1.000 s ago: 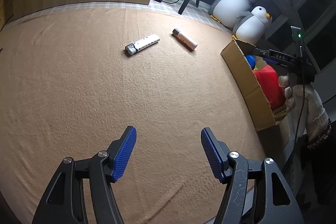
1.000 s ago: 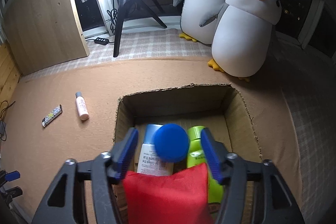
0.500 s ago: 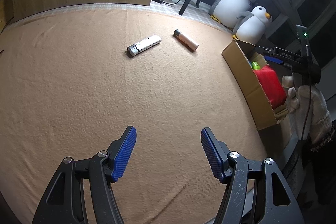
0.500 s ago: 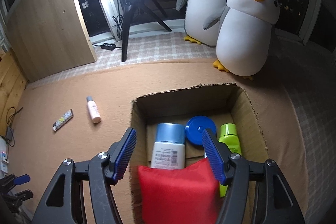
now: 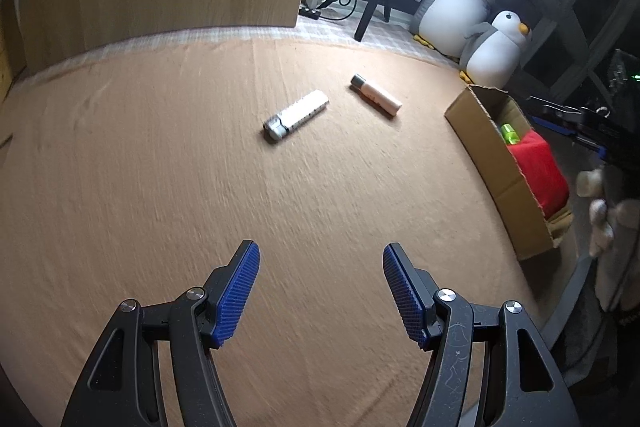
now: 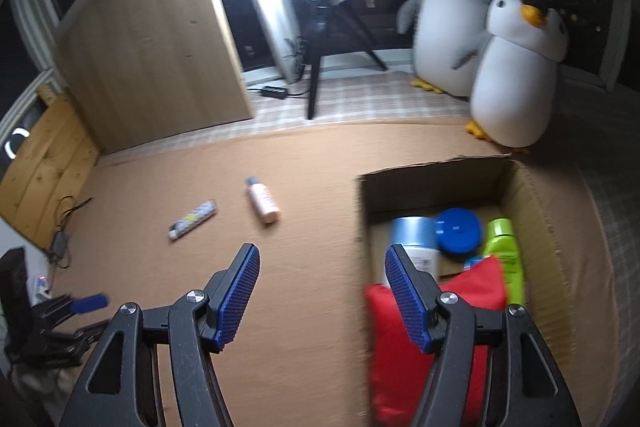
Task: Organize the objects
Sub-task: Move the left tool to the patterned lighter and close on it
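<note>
A white dotted tube [image 5: 296, 115] [image 6: 193, 219] and a pink bottle with a dark cap [image 5: 376, 95] [image 6: 262, 199] lie side by side on the tan mat. The open cardboard box [image 5: 496, 163] [image 6: 536, 195] holds a red pouch [image 6: 436, 311], a blue jar [image 6: 458, 233], a green bottle [image 6: 505, 251] and a white bottle with a light blue cap [image 6: 416, 239]. My left gripper [image 5: 321, 287] hangs open and empty over bare mat, well short of the tube. My right gripper [image 6: 322, 291] is open and empty over the box's left wall.
Two plush penguins [image 6: 516, 75] stand behind the box. A ring light on a tripod [image 6: 316, 67] and a wooden panel [image 6: 152, 59] line the back. A gloved hand [image 5: 612, 227] holds the other gripper by the box. Cables and clamps [image 6: 60, 315] lie off the mat's left edge.
The blue jar left my right gripper's open jaws and now lies in the box. That gripper then rose and swung left off the box. The left gripper slid slightly across the mat.
</note>
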`<state>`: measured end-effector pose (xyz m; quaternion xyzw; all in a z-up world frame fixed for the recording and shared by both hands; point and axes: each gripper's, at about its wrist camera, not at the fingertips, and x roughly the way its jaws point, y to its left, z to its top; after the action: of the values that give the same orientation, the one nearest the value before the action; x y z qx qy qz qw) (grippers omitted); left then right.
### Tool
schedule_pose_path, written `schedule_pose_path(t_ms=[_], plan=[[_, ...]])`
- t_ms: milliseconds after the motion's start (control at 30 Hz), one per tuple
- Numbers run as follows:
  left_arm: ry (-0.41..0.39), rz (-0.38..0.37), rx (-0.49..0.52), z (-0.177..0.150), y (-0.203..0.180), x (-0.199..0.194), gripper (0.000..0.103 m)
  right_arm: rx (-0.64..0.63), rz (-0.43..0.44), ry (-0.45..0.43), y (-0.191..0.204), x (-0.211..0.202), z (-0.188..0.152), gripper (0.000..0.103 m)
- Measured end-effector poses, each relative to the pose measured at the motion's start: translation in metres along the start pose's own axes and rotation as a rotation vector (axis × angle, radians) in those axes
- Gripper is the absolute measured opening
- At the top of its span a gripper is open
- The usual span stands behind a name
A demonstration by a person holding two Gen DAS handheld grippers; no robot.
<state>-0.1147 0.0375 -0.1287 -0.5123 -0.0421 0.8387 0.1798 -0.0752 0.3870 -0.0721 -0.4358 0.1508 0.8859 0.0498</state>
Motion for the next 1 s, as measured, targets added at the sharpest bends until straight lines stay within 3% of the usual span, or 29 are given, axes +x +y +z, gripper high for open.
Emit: schedule_pose_path(t_ms=[167, 533, 767, 1000], plan=[[-0.004, 0.006, 0.025, 0.026, 0.004, 0.013, 0.068, 0.004, 0.057, -0.003, 0.017, -0.004, -0.002, 0.061], [0.015, 0.022, 0.051, 0.082, 0.004, 0.064, 0.067, 0.037, 0.097, 0.020, 0.023, 0.003, -0.012, 0.061], [0.033, 0.059, 0.089, 0.104, 0.001, 0.099, 0.059, 0.042, 0.113, 0.029, 0.027, 0.003, -0.018, 0.062], [0.051, 0.079, 0.143, 0.118, 0.000, 0.121, 0.058, 0.049, 0.119, 0.042, 0.026, 0.003, -0.024, 0.062]])
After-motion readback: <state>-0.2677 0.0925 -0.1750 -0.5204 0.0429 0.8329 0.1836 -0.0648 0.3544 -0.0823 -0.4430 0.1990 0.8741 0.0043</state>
